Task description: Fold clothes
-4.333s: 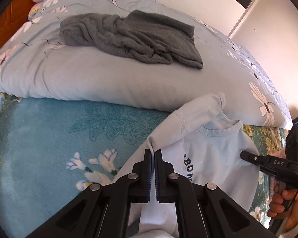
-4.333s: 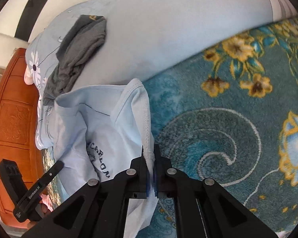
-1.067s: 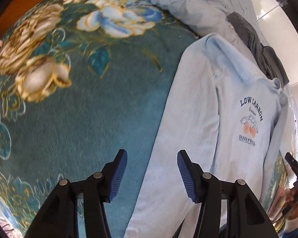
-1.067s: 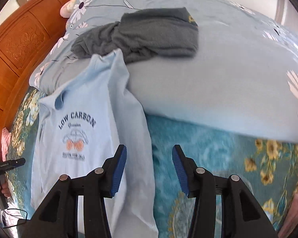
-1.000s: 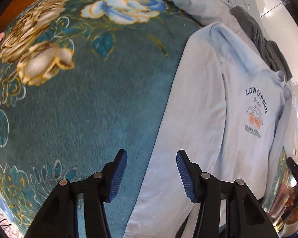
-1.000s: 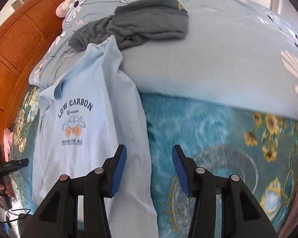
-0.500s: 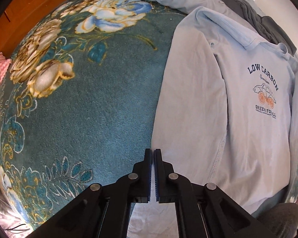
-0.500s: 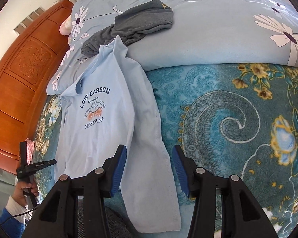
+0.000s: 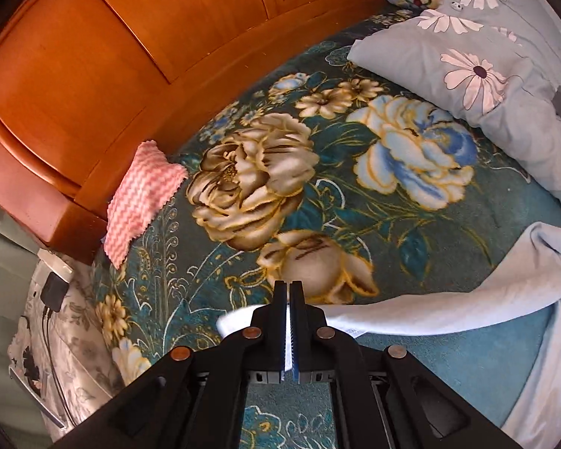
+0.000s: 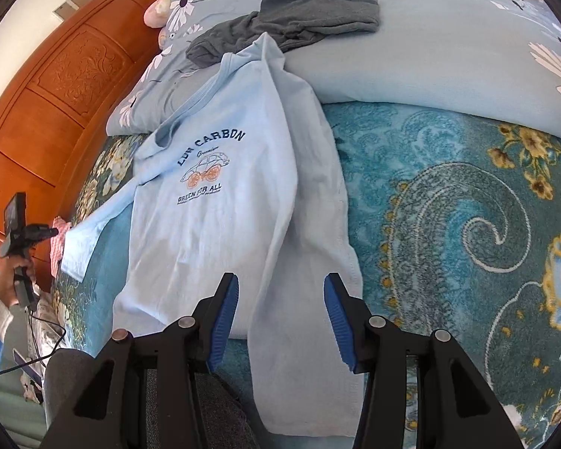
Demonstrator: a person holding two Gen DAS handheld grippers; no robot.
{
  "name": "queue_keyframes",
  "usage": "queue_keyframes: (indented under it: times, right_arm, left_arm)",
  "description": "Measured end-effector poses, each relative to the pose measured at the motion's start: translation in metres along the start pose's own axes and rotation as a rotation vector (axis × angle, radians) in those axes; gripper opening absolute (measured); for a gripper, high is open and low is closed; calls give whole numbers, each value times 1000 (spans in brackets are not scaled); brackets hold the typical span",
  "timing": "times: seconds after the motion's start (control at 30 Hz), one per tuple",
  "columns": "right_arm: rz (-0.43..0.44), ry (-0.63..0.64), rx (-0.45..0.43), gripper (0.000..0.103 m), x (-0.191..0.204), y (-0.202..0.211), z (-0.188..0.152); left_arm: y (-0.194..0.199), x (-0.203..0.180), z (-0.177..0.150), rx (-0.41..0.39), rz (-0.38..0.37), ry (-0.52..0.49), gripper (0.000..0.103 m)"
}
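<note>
1. The light blue sweatshirt (image 10: 220, 224) lay face up across the middle of the right wrist frame on the teal floral blanket (image 10: 467, 224), its print reading "LOW CARBON" and "GREEN FOR ALL" around a small car.
2. Its collar end climbed onto the pale blue daisy quilt (image 10: 448, 56) at the top of that frame, touching a crumpled grey garment (image 10: 310, 15).
3. The right gripper (image 10: 280, 321) sat at the bottom centre with its blue-padded jaws spread wide, holding nothing, above the sweatshirt's hem and one long sleeve that ran down toward the lower edge.
4. The other sleeve stretched toward the left edge of the frame, where a hand (image 10: 17, 265) held the left gripper (image 10: 46, 232).
5. In the left wrist frame, the left gripper (image 9: 288, 292) was pressed together at the bottom centre, pinching the cuff end of that sleeve (image 9: 448, 310), which ran off to the right edge.
6. A pink zigzag cloth (image 9: 142, 198) lay at centre left against the orange wooden headboard (image 9: 131, 56).
7. A grey-clad knee (image 10: 71, 374) showed at the lower left of the right wrist frame.
</note>
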State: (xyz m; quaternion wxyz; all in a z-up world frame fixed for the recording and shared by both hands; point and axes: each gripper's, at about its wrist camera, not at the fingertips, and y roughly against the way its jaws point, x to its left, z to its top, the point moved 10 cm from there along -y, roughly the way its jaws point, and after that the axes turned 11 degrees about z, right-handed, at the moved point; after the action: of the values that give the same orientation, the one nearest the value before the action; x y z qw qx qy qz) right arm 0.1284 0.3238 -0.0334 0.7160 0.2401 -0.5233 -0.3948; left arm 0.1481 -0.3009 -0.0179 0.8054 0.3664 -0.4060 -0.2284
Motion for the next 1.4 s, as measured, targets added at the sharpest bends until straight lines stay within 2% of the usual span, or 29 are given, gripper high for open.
queue_keyframes:
  times: [0.1,0.3,0.37,0.5,0.53,0.63,0.73,0.87,1.0,1.1,1.13,1.17,1.3,1.37,1.4]
  right_arm:
    - [0,4,30,49,2,-12,-3]
    - [-19,4,83,49,2,-35,-11]
    - [-25,4,100,45,3,-43,-14]
    - [-50,-13,112,4,-2,-46,-18]
    - [-51,-15,112,4,-2,-45,-18]
    - [-67,37,111,2,0,-34,-16]
    - [-118,87,83,2,-10,-12,-2]
    - [-244,55,-35,2,-50,35,47]
    - [-345,-6,-197,2,-85,90,112]
    - [-443,-19,-271,2,-110,124,157]
    - [-473,-13,-272,2,-118,131,168]
    - [-496,-7,-272,2,-124,137,178]
    - [-340,7,-203,2,-117,112,176]
    - [-319,19,-161,2,-113,90,159]
    - [-301,7,-142,2,-113,78,148]
  left_arm:
    - [15,-14,-8,-4,-89,42,4]
    - [100,-69,-66,8,-451,106,4]
    - [136,-88,-88,-6,-558,116,4]
    - [189,-117,-125,-56,-669,60,8]
    - [197,-121,-132,-64,-680,34,8]
    - [212,-118,-146,-103,-648,-13,8]
    - [209,-87,-144,-161,-517,-49,8]
    - [196,-22,-129,-249,-329,-76,8]
    - [171,46,-119,-259,-159,-81,8]
    - [144,104,-118,-213,-17,-51,11]
    - [138,118,-121,-191,-5,-25,11]
    - [134,119,-128,-168,-28,1,12]
    - [120,125,-151,-76,-122,103,15]
    - [116,123,-161,-36,-173,146,15]
    - [119,108,-163,-30,-209,148,15]
